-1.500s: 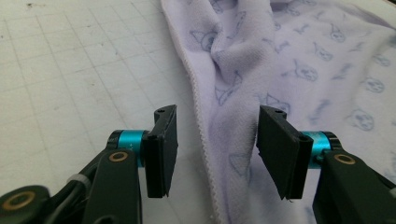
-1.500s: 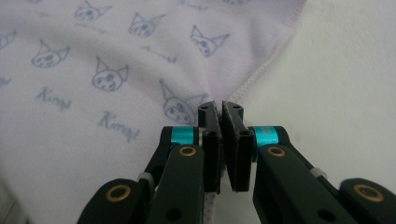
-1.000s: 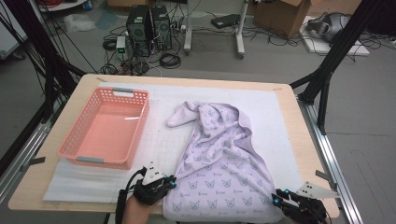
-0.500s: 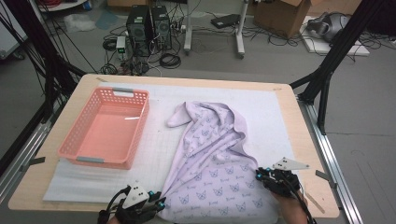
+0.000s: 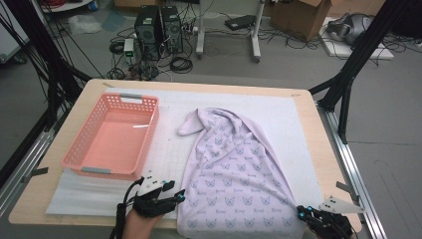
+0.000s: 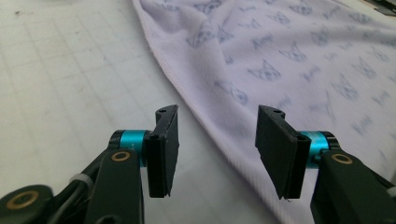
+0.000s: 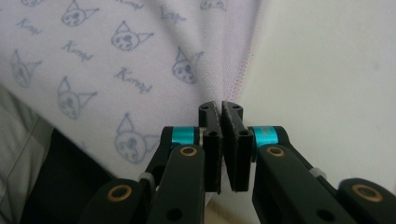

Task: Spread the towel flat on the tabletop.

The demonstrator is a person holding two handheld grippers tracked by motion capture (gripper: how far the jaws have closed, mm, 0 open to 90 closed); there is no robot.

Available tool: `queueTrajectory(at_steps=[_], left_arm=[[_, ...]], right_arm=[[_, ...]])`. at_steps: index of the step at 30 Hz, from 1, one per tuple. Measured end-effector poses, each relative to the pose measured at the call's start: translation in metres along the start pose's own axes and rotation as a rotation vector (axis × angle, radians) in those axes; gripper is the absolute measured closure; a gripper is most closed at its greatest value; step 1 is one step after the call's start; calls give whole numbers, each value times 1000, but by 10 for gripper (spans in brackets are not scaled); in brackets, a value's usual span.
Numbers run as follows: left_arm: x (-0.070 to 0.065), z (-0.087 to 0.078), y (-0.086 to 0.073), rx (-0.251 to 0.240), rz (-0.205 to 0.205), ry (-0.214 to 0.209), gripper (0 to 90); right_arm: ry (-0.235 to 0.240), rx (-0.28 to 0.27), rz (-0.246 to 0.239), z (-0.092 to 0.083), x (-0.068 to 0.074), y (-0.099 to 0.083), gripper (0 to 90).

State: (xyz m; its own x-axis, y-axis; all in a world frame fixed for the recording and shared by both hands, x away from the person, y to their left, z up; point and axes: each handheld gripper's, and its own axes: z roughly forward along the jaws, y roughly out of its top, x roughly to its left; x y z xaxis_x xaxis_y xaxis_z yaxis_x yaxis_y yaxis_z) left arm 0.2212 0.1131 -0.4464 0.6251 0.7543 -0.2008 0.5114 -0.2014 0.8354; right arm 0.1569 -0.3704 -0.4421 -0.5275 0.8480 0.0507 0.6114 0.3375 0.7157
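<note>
A pale lilac cloth (image 5: 234,174) is showing a repeating print of small grey-blue cat faces with scripted words between them, and pinkish stitching along its hem. The basket (image 5: 79,149) is glowing salmon pink. The mat (image 5: 169,149) is showing white, faintly gridded, over a light wood table (image 5: 40,199). Each black claw is wearing turquoise collars and brass rivets.

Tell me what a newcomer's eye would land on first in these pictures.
The lilac cloth printed with cat faces draws the eye first, spread crumpled over the white mat from the middle of the table to its near edge. Next comes the empty pink plastic basket, lying to the cloth's left. At the near edge, the left claw gapes open beside the cloth's hem, while the right claw is shut at the cloth's near right corner.
</note>
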Motion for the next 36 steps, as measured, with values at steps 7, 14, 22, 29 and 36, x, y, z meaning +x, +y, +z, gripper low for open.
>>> queueTrajectory(at_steps=[7,14,22,29,36], left_arm=[[-8,30,7,72,41,66,630],[-13,11,-3,96,61,33,863],[-25,-31,-31,113,100,-11,862],[-18,-41,-34,75,61,0,670],[-3,-27,-19,2,-16,-3,551]], right_arm=[[23,-54,18,-3,-1,5,733],[0,-87,28,17,-10,27,702],[-36,-93,27,55,-16,58,627],[-13,-52,17,76,-13,67,861],[-22,-18,-28,53,-12,50,876]])
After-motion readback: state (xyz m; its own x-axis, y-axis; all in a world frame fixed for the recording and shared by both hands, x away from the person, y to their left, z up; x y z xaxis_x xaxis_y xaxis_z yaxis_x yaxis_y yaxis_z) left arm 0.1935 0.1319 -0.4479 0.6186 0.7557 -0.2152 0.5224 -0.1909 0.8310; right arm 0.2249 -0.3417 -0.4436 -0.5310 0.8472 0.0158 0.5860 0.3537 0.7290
